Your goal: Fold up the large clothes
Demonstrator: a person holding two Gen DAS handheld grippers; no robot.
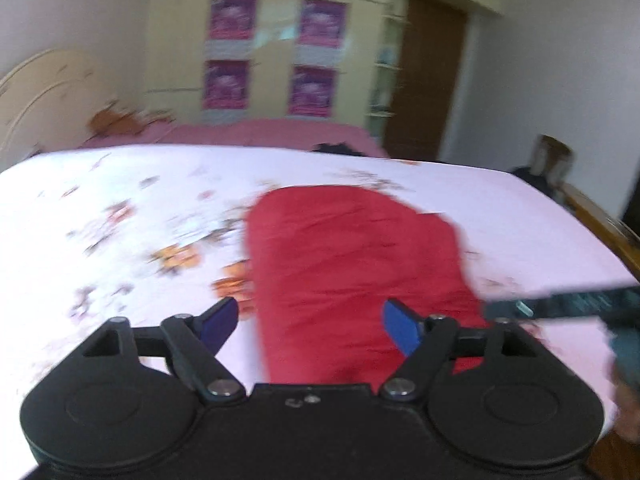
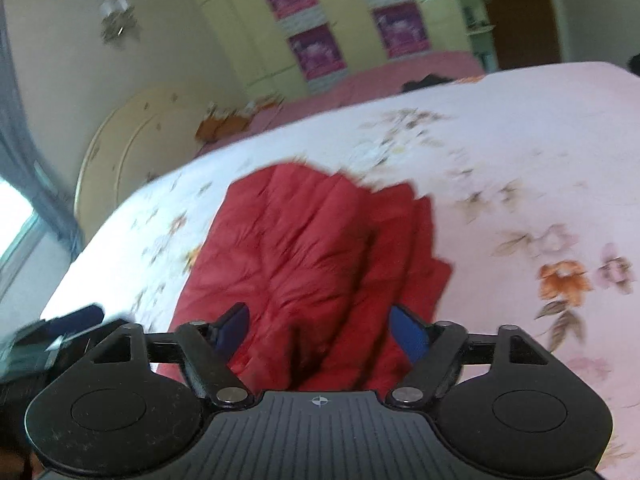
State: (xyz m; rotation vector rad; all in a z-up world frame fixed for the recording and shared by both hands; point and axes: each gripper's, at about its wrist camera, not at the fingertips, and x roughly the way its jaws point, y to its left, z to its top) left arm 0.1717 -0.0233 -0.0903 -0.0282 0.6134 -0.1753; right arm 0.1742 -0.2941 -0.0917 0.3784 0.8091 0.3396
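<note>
Red quilted garment (image 1: 352, 264): soft, light, probably slippery; best pinched at near hem corners. Left gripper (image 1: 312, 326) and right gripper (image 2: 320, 330) gaping, empty.

Left gripper (image 1: 310, 326) and right gripper (image 2: 320, 330) both hover with jaws spread wide, holding nothing.

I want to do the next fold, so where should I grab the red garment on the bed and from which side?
Probably the near end of the red garment. It lies lengthwise, running away from both grippers on the flowered sheet. Come in low from the near bed edge, left gripper and right gripper at its two near corners; both have open jaws.
</note>
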